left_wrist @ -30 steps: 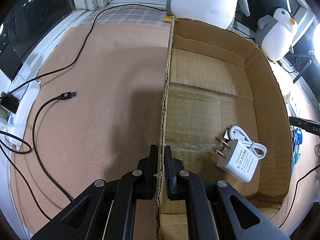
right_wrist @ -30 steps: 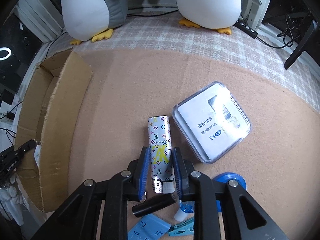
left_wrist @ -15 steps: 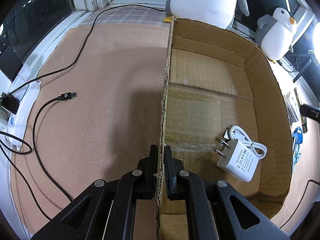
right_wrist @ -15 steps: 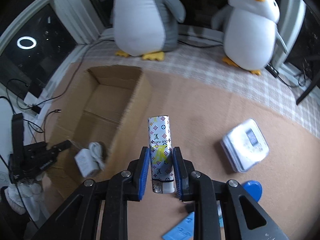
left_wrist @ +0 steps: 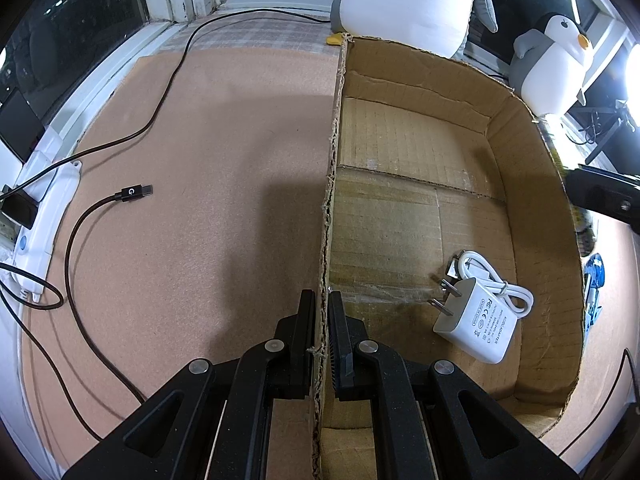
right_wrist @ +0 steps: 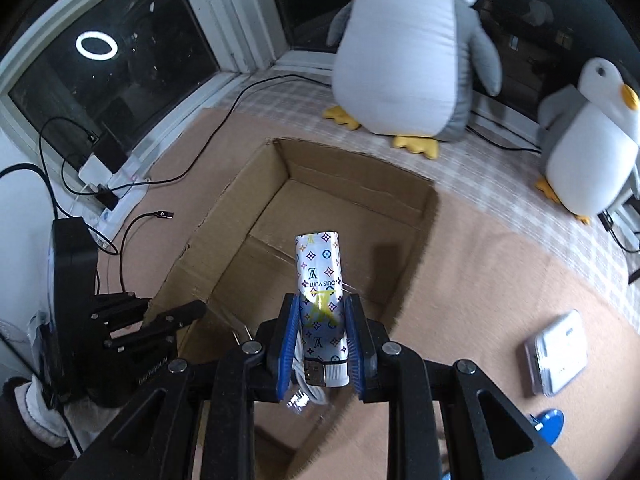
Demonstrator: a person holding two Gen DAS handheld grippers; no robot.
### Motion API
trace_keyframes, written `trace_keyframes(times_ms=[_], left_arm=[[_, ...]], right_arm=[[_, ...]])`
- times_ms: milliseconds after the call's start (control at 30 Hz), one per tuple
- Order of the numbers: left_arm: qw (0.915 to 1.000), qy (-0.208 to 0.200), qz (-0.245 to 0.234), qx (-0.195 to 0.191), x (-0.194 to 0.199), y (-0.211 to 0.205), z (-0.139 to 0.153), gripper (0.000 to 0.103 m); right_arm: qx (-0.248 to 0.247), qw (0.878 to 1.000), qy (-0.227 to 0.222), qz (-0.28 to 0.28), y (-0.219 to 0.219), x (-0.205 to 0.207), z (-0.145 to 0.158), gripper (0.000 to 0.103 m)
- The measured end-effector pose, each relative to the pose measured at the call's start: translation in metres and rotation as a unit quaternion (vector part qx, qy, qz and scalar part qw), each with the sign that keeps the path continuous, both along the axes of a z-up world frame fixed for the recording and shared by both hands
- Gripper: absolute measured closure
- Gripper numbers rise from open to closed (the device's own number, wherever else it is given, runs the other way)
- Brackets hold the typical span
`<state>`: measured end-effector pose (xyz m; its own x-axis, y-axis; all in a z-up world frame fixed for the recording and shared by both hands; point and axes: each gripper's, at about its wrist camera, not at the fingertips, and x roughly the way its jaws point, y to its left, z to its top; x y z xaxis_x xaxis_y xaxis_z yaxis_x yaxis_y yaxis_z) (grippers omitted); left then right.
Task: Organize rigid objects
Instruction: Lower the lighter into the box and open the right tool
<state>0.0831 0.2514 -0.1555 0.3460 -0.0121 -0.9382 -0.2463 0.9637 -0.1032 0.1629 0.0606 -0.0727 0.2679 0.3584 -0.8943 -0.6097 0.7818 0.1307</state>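
My right gripper (right_wrist: 321, 316) is shut on a white patterned power bank (right_wrist: 320, 276) and holds it in the air above the open cardboard box (right_wrist: 352, 184). My left gripper (left_wrist: 322, 312) is shut on the box's near-left wall (left_wrist: 329, 184), and it shows at the box's left edge in the right wrist view as the left gripper (right_wrist: 176, 316). Inside the box lies a white charger (left_wrist: 478, 328) with its coiled white cable (left_wrist: 492, 280). A dark part of the right gripper (left_wrist: 604, 196) shows past the box's right wall.
Two plush penguins (right_wrist: 408, 52) (right_wrist: 592, 140) stand behind the box. A clear plastic case (right_wrist: 558, 352) and a blue round object (right_wrist: 548, 422) lie on the tan mat to the right. A black USB cable (left_wrist: 132, 194) and white power strip (left_wrist: 40, 224) lie left of the box.
My right gripper lifted the power bank off the mat and carried it left, from beside the plastic case to above the box. The left gripper stayed clamped on the box wall.
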Motion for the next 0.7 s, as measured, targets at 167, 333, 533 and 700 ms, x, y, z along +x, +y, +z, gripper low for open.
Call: trace_keyframes(times_ms=[167, 333, 533, 700], left_arm=[[1.0, 0.0, 0.0, -0.001, 0.0, 0.0, 0.0, 0.097], [1.0, -0.001, 0.002, -0.003, 0.0, 0.001, 0.0, 0.097], [1.0, -0.001, 0.003, -0.005, 0.002, 0.002, 0.0, 0.097], [1.0, -0.001, 0.002, -0.005, 0.002, 0.002, 0.0, 0.097]], right_arm=[[-0.009, 1.0, 0.006, 0.005, 0.022, 0.0, -0.015, 0.082], [-0.021, 1.0, 0.005, 0.012, 0.035, -0.003, -0.027, 0.082], [-0.026, 1.0, 0.009, 0.013, 0.045, -0.004, -0.04, 0.082], [-0.031, 0.999, 0.012, 0.026, 0.049, -0.006, -0.045, 0.081]])
